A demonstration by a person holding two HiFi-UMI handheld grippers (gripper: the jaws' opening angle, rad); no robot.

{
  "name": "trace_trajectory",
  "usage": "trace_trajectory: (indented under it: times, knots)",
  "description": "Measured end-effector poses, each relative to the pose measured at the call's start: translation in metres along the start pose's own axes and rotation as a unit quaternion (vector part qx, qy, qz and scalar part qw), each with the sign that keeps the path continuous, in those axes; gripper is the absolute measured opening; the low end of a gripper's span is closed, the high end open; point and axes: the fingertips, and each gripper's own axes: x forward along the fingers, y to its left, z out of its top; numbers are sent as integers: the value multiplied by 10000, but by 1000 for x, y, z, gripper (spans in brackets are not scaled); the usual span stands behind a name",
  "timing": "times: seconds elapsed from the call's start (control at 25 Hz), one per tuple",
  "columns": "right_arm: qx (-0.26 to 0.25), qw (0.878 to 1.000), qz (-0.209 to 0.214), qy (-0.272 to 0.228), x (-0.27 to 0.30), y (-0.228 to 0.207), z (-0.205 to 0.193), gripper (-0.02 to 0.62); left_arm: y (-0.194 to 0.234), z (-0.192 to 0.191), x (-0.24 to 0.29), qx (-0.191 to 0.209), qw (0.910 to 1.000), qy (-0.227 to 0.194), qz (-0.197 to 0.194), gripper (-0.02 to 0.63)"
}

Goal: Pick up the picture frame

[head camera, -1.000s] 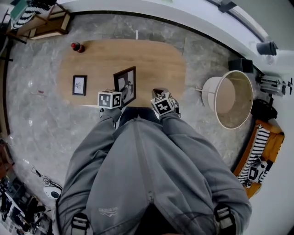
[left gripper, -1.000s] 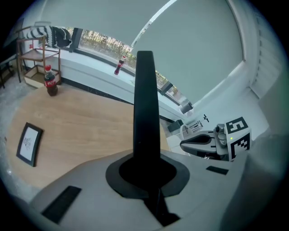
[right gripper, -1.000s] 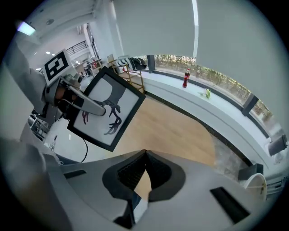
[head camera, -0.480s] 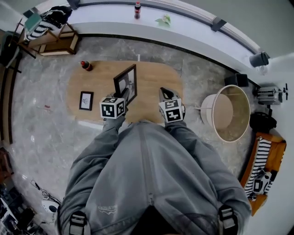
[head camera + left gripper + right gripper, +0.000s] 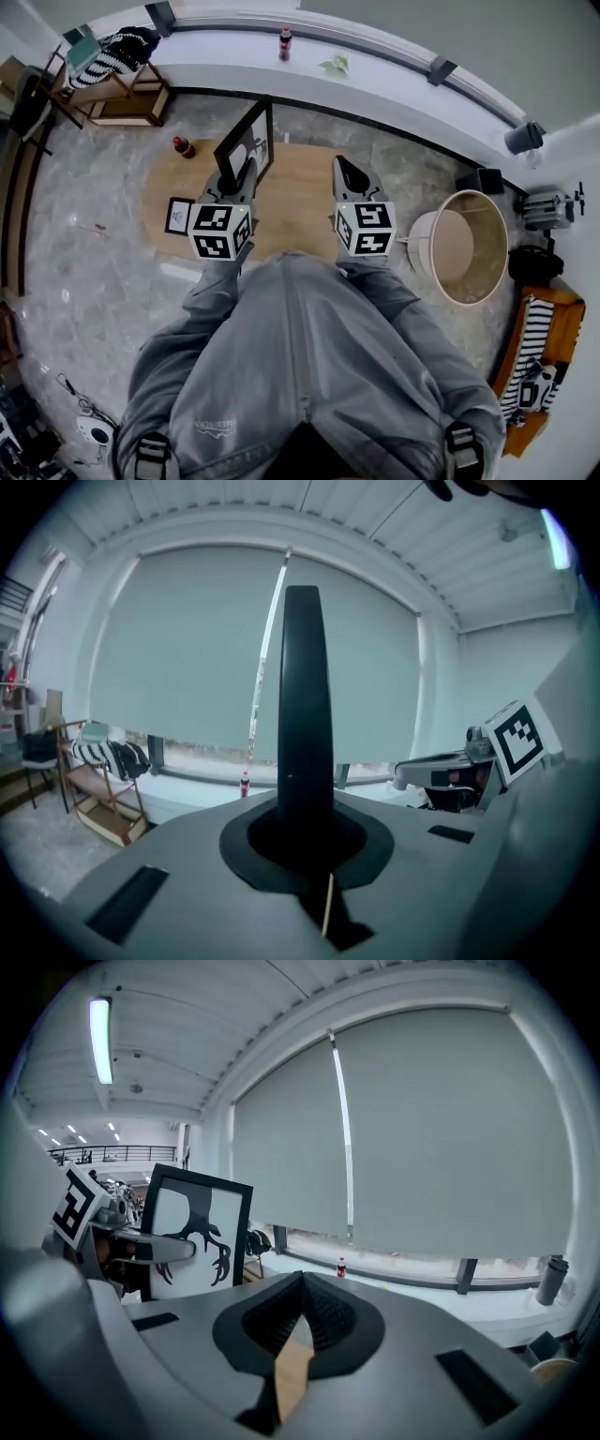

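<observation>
A black picture frame with a dark antler-like print hangs upright above the wooden table, and my left gripper is shut on its lower edge. In the left gripper view the frame stands edge-on, clamped between the jaws. From the right gripper view I see the frame's face with the left gripper in front of it. My right gripper is level with the left one, shut and empty, its tips pressed together. A second, smaller black frame lies flat on the table's left part.
A red bottle stands on the table's far left end. A large round lampshade lies on the floor to the right. Along the window sill stand a bottle and a small plant. A wooden rack stands at the far left.
Both grippers have risen well above the table. The left one has lifted the frame off the tabletop and turned it upright; the right one stayed shut and empty.
</observation>
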Motion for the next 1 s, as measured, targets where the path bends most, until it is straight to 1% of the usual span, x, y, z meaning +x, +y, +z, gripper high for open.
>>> trace_trajectory:
  times: [0.12, 0.24, 0.36, 0.48, 0.64, 0.8, 1.0]
  knots:
    - [13, 9991, -4, -422, -14, 3, 35, 31, -9, 36, -15, 241, 9990, -383, 43, 25]
    - [-167, 9968, -17, -785, -29, 8, 65, 31, -18, 65, -29, 348, 9967, -734, 93, 25]
    - [-373, 9929, -44, -1133, -43, 13, 90, 31, -25, 88, -39, 412, 9936, -1048, 130, 25]
    - [-542, 9887, -80, -1397, -54, 18, 108, 31, -31, 103, -46, 497, 9908, -1249, 144, 25]
    - [-633, 9862, -47, -1527, -61, 19, 117, 31, -41, 111, -46, 563, 9891, -1355, 128, 25]
    - [-619, 9861, 49, -1543, -61, 22, 115, 31, -50, 106, -42, 602, 9893, -1324, 69, 25]
    - [-622, 9861, 71, -1539, -56, 25, 116, 31, -49, 107, -39, 653, 9891, -1321, 50, 25]
